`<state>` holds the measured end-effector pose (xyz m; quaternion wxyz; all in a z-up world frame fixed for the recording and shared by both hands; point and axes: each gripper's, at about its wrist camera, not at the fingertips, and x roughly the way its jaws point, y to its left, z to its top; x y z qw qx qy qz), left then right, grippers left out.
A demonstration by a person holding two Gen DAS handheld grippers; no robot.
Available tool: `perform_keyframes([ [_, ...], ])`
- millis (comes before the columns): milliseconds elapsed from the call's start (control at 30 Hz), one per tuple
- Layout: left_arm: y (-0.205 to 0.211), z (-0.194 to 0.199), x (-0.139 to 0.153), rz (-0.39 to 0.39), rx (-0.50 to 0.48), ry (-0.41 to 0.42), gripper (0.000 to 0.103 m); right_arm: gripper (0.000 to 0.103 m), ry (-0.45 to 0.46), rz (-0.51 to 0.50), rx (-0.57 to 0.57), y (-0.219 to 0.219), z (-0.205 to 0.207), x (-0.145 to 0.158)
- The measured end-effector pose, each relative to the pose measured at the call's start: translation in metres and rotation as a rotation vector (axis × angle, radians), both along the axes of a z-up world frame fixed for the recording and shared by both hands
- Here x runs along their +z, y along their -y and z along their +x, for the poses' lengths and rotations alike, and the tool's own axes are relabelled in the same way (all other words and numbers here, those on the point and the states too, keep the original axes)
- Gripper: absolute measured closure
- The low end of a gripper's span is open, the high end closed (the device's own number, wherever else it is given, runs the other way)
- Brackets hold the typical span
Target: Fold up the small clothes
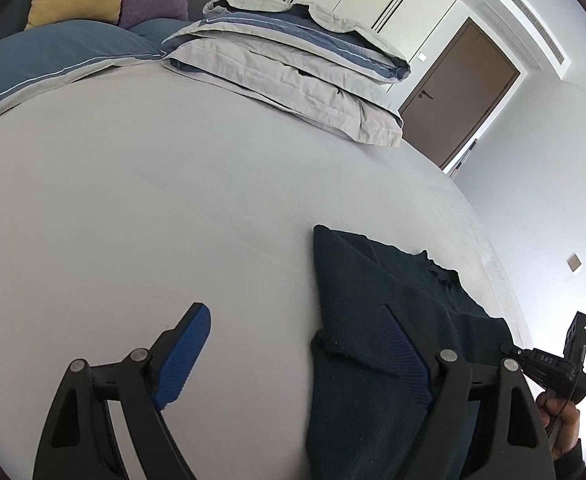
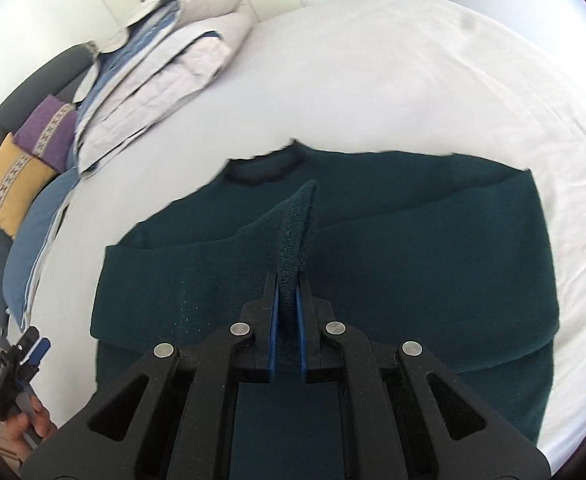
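Dark green sweater (image 2: 373, 248) lay flat on the white bed sheet (image 2: 373, 80), sleeves folded across the body. Right gripper (image 2: 288, 280) was clenched on a pinched-up fold of the knit, cloth rising between its blue pads (image 2: 273, 320). Left gripper (image 1: 297, 344) was spread wide and held nothing; one finger over bare sheet, the other above the sweater's left edge.

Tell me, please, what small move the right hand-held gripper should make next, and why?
Probably carry the pinched fold across the sweater towards its middle. The right hand-held gripper is shut on a raised ridge of it, while the left hand-held gripper stands open, holding nothing.
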<state>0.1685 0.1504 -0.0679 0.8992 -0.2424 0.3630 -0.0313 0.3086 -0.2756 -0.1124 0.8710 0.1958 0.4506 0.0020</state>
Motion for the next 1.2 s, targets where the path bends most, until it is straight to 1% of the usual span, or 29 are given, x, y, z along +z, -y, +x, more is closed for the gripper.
perform_keyframes([
  [33, 0.003, 0.01, 0.0, 0.014, -0.006, -0.011, 0.022, 0.097, -0.002, 0.015, -0.003, 0.006, 0.0, -0.006],
  [167, 0.024, 0.05, -0.006, 0.08, -0.04, -0.06, 0.023, 0.097, -0.01, 0.038, -0.001, 0.012, 0.004, -0.029],
  [300, 0.044, 0.091, -0.019, 0.152, -0.067, -0.112, 0.023, 0.096, -0.013, 0.053, -0.001, 0.02, -0.007, -0.05],
  [333, 0.05, 0.103, -0.023, 0.188, -0.07, -0.125, 0.023, 0.096, -0.013, 0.056, -0.002, 0.02, -0.009, -0.054],
  [367, 0.053, 0.109, -0.026, 0.204, -0.072, -0.129, 0.029, 0.096, -0.013, 0.064, -0.005, 0.023, -0.009, -0.057],
  [433, 0.062, 0.128, -0.035, 0.236, -0.084, -0.157, 0.031, 0.096, -0.015, 0.079, -0.006, 0.025, -0.008, -0.065],
  [533, 0.073, 0.144, -0.051, 0.268, -0.111, -0.201, 0.047, 0.096, -0.02, 0.071, -0.01, 0.026, -0.012, -0.072],
  [600, 0.078, 0.147, -0.058, 0.299, -0.105, -0.19, 0.048, 0.097, -0.021, 0.068, -0.023, 0.027, -0.011, -0.075],
  [700, 0.079, 0.147, -0.059, 0.339, -0.109, -0.168, 0.052, 0.097, -0.013, 0.06, -0.044, 0.027, -0.013, -0.078],
  [900, 0.079, 0.151, -0.063, 0.374, -0.119, -0.156, 0.052, 0.097, -0.004, 0.086, -0.073, 0.028, -0.015, -0.085],
  [967, 0.082, 0.149, -0.058, 0.392, -0.114, -0.157, 0.053, 0.097, -0.01, 0.092, -0.074, 0.028, -0.014, -0.083],
  [1000, 0.082, 0.146, -0.054, 0.395, -0.107, -0.159, 0.055, 0.097, -0.01, 0.09, -0.073, 0.028, -0.014, -0.081],
  [1033, 0.082, 0.141, -0.049, 0.394, -0.095, -0.162, 0.061, 0.097, -0.009, 0.082, -0.07, 0.027, -0.014, -0.078],
  [1067, 0.082, 0.134, -0.043, 0.392, -0.086, -0.154, 0.064, 0.097, -0.008, 0.066, -0.064, 0.025, -0.014, -0.075],
  [1133, 0.087, 0.115, -0.028, 0.404, -0.086, -0.097, 0.064, 0.097, -0.007, 0.049, -0.059, 0.022, -0.014, -0.069],
  [1200, 0.098, 0.102, -0.021, 0.448, -0.106, -0.062, 0.064, 0.097, 0.008, 0.012, -0.047, 0.015, -0.014, -0.061],
])
